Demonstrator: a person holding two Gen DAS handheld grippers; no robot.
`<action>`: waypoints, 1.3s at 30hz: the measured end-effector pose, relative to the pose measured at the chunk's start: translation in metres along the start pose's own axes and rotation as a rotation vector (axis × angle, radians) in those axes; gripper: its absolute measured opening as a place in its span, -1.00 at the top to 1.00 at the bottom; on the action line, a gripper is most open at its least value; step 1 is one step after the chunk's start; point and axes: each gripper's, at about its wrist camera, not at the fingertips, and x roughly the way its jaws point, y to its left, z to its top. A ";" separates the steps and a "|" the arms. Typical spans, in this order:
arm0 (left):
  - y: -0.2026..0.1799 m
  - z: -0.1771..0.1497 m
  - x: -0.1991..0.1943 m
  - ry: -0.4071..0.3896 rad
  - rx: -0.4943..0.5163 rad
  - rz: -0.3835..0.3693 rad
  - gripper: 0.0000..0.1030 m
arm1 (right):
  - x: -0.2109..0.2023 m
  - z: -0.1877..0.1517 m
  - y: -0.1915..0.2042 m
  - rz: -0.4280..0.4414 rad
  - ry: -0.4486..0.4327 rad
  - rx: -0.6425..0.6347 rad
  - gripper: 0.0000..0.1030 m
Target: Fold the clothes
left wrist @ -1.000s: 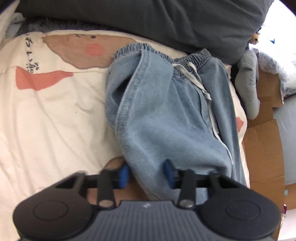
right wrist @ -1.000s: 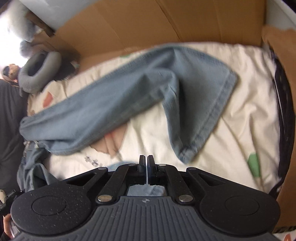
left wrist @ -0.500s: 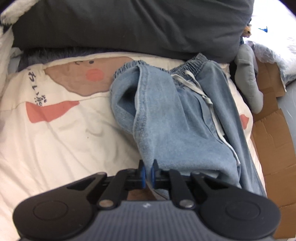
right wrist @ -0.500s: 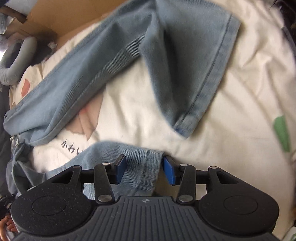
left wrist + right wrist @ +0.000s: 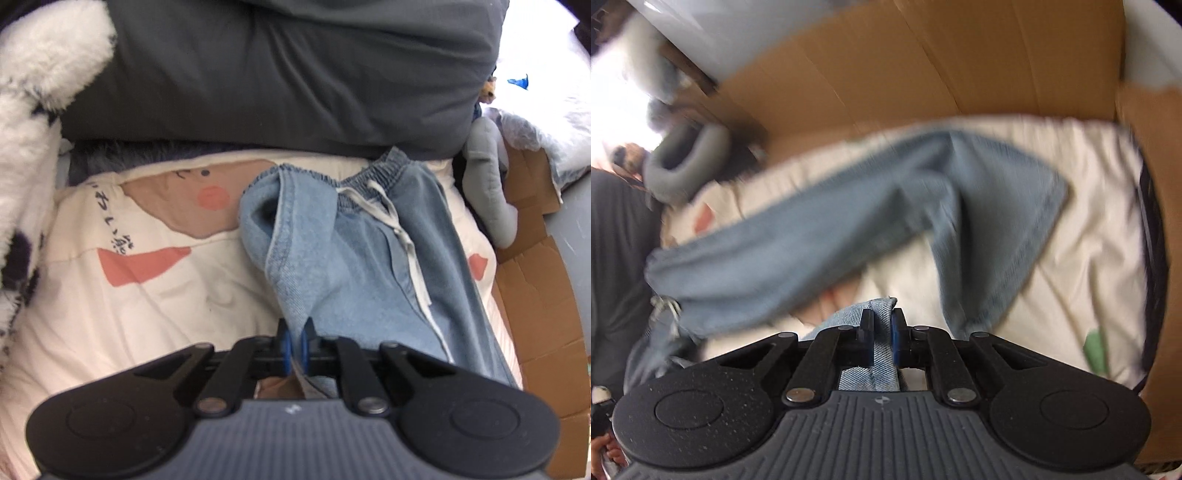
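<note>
Light blue jeans [image 5: 351, 266] lie on a cream printed bedsheet [image 5: 129, 302], with the elastic waistband and white drawstring [image 5: 402, 236] at the far end. My left gripper [image 5: 294, 332] is shut on a fold of the denim's left edge and holds it raised off the sheet. In the right wrist view the jeans [image 5: 812, 240] are blurred, one leg stretching across the bed. My right gripper [image 5: 882, 321] is closing its jaws on the hem of the near leg [image 5: 875, 306], and the pads press the cloth.
A dark grey pillow [image 5: 277, 74] lies behind the waistband and a fluffy white blanket [image 5: 37, 92] at the left. A grey neck pillow [image 5: 487, 184] and cardboard [image 5: 535, 295] line the right side. Cardboard [image 5: 923, 55] walls the bed's far edge.
The left gripper closed on the jeans' edge and rose with it. The right gripper dropped, opened around the near leg hem, closed on it, then lifted.
</note>
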 end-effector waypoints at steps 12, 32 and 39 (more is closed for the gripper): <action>0.000 -0.004 -0.030 0.008 -0.015 -0.019 0.90 | -0.078 0.053 0.014 -0.028 -0.193 -0.055 0.88; 0.038 -0.047 -0.041 0.123 0.042 -0.010 0.57 | -0.097 -0.071 -0.087 -0.365 -0.008 0.145 0.80; 0.066 -0.027 -0.033 0.036 -0.022 -0.001 0.56 | -0.101 -0.045 -0.052 -0.359 -0.023 0.028 0.76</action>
